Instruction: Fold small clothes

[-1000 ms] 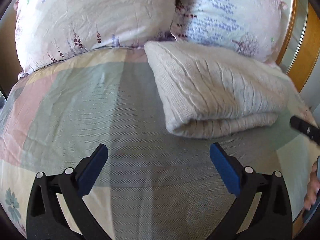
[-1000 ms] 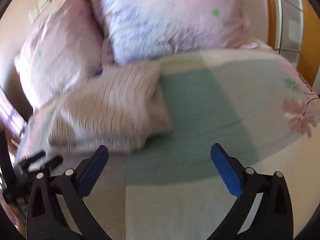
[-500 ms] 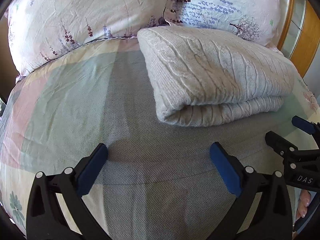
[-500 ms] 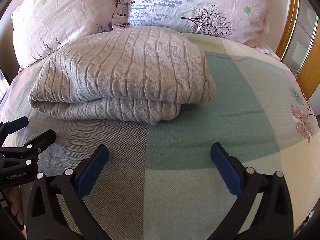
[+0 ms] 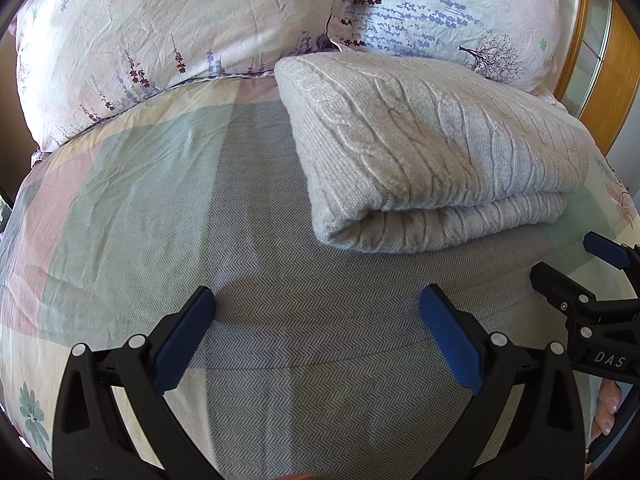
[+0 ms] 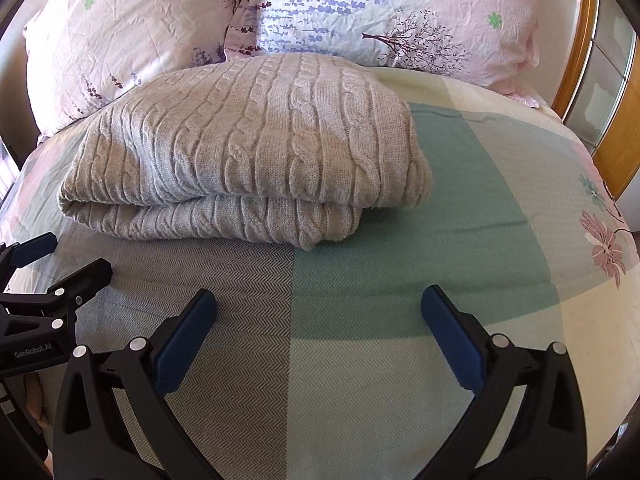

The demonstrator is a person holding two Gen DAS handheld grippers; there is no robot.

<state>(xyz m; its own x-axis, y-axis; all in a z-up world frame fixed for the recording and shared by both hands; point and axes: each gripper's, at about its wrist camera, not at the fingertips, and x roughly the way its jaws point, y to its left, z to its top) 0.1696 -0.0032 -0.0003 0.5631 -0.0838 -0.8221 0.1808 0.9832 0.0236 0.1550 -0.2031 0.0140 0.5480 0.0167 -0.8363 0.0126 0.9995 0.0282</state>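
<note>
A folded grey cable-knit sweater (image 5: 432, 152) lies on the patchwork bedspread (image 5: 160, 208) toward two o'clock, its rolled fold facing the camera. Behind it two floral pillows (image 5: 176, 28) lean at twelve o'clock. The left gripper (image 5: 316, 320) hangs at six o'clock, blue pads spread wide with nothing between them. The right gripper (image 5: 576, 264) enters at four o'clock, near the sweater's lower right corner.

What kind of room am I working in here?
Most likely a bedroom: a folded knitted sweater lies on a bed sheet, with two floral pillows against a wooden headboard.
</note>
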